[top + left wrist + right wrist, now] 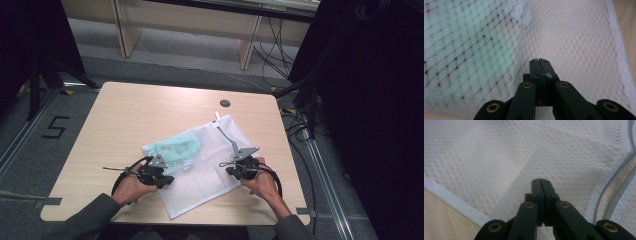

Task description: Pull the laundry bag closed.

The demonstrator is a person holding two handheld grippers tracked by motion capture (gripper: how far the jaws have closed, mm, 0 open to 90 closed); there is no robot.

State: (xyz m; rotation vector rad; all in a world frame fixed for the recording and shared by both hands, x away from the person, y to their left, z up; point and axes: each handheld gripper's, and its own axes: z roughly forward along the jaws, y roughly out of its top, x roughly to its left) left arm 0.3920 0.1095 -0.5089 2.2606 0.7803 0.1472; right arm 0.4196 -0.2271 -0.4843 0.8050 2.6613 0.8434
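1. Lying flat on a light wood table (125, 115), toward its near-right part, is a white mesh bag (210, 175), w/ a pale green cloth (179, 146) inside at its upper-left part.
2. L gripper (167, 181) sits at the bag's left edge, near the green cloth; in the left gripper view its jaws are pressed together, tips over white mesh (574, 45), green cloth (461, 50) seen thru the net to the left. Can't tell if mesh is pinched between the tips.
3. R gripper (231, 171) is over the bag's right part; in the right gripper view its jaws are together too, over white mesh (486, 157), no thing visibly between them.
4. Bag's zipper (226, 136) runs along the right side, up toward the far corner; right gripper view shows it as a grey line (621, 180).
5. Table surface: small dark round cap (225, 103) near far edge, wood bare elsewhere.
6. Room: grey floor w/ a "5" mark (55, 127) at left, black curtains both sides, pale wooden furniture legs (127, 30) at back, loose black cables (275, 50) on the floor at right.
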